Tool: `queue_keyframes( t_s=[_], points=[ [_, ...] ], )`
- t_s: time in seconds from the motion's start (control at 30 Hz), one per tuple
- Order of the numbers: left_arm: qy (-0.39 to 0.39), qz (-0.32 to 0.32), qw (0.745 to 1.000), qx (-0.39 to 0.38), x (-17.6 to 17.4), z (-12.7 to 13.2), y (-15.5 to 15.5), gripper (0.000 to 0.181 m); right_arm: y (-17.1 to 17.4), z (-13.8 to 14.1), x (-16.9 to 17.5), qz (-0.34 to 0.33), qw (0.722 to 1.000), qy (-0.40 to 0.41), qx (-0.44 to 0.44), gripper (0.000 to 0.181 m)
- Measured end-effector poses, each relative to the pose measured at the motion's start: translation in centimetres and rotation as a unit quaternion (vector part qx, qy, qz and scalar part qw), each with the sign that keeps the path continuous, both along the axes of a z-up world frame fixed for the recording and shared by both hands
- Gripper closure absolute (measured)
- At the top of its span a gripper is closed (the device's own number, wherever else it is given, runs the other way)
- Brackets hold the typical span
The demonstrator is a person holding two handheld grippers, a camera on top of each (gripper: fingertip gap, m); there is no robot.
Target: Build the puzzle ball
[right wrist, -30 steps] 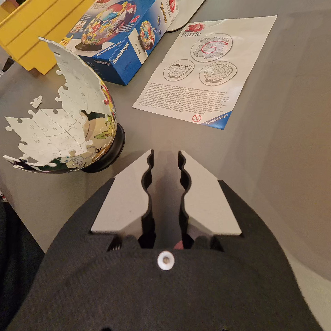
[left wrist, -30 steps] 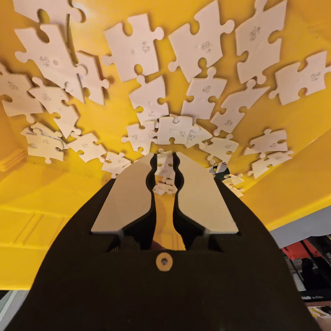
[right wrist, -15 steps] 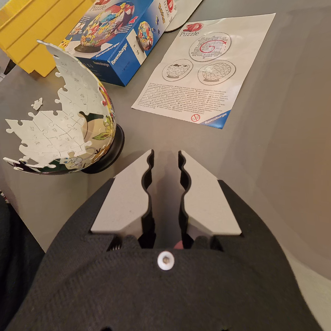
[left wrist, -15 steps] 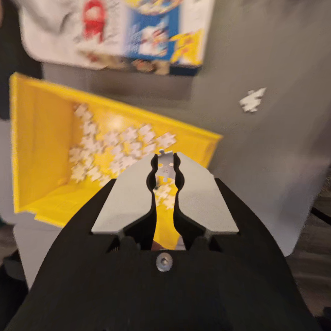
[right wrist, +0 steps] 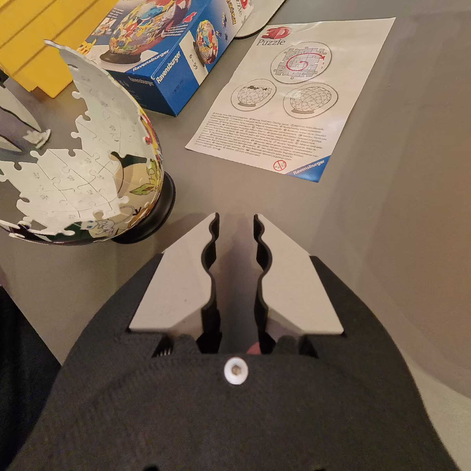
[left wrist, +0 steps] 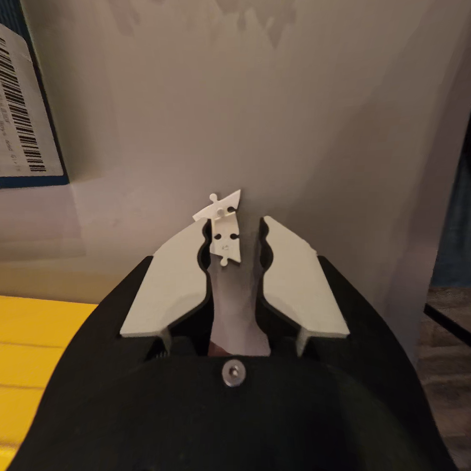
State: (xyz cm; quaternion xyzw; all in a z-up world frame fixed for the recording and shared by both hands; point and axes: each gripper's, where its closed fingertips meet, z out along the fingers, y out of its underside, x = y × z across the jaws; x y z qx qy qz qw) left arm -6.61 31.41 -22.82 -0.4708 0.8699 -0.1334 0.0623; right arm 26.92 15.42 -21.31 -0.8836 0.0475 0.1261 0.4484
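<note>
the left gripper (left wrist: 235,224) has its jaws spread wide over the grey table (left wrist: 305,127), with a white puzzle piece (left wrist: 225,244) between them, close against the left finger, overlapping a second white piece (left wrist: 221,205) just past the tips; whether either touches the table i cannot tell. the right gripper (right wrist: 236,220) hangs part-open and empty near the half-built puzzle ball (right wrist: 86,163) on its black stand (right wrist: 153,219), the blue puzzle box (right wrist: 163,58) and instruction sheet (right wrist: 288,99) beyond.

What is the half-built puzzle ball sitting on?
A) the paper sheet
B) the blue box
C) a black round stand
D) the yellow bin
C: in the right wrist view the puzzle ball rests on a black round stand on the grey table, apart from the paper sheet.
</note>
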Motion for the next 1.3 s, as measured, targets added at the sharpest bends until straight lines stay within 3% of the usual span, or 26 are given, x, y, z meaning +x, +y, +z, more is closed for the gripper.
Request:
queue_keyframes(
  t_s=[0.1,0.23,0.33,0.43,0.57,0.77,0.93,1.1,1.17,1.3],
  points=[
    [-0.018,0.016,1.000,-0.004,-0.3,0.9,0.6,0.145,0.0,0.0,0.1,-0.002,1.000,0.001,-0.001,0.156],
    [-0.105,0.066,0.992,-0.036,0.1,7.2,3.3,0.149,0.0,-0.1,0.1,-0.003,1.000,0.004,-0.002,0.156],
    [-0.178,0.131,0.975,0.005,0.3,12.0,9.6,0.151,0.0,-0.1,0.1,-0.002,1.000,0.004,-0.003,0.156],
    [-0.180,0.184,0.960,0.106,-0.5,13.6,17.9,0.147,0.0,0.0,0.1,-0.003,1.000,0.004,-0.002,0.156],
    [-0.103,0.208,0.957,0.175,-0.7,11.7,26.8,0.149,0.0,0.0,0.2,-0.004,1.000,0.004,0.001,0.156],
    [0.030,0.175,0.965,0.192,1.6,6.2,33.7,0.153,0.0,0.2,0.2,-0.006,1.000,-0.002,0.005,0.154],
    [0.113,0.143,0.961,0.209,2.0,2.7,36.5,0.151,0.0,0.3,0.2,-0.006,1.000,0.005,0.010,0.154],
    [0.180,0.125,0.949,0.226,0.8,0.0,37.6,0.166,0.0,0.4,0.2,-0.005,1.000,0.012,0.013,0.154],
    [0.197,0.128,0.944,0.231,0.4,-0.4,37.7,0.181,0.0,0.5,0.2,-0.005,1.000,0.013,0.013,0.154],
    [0.195,0.132,0.947,0.218,0.3,0.1,36.8,0.181,0.0,0.5,0.2,-0.005,1.000,0.014,0.013,0.154]
  ],
)
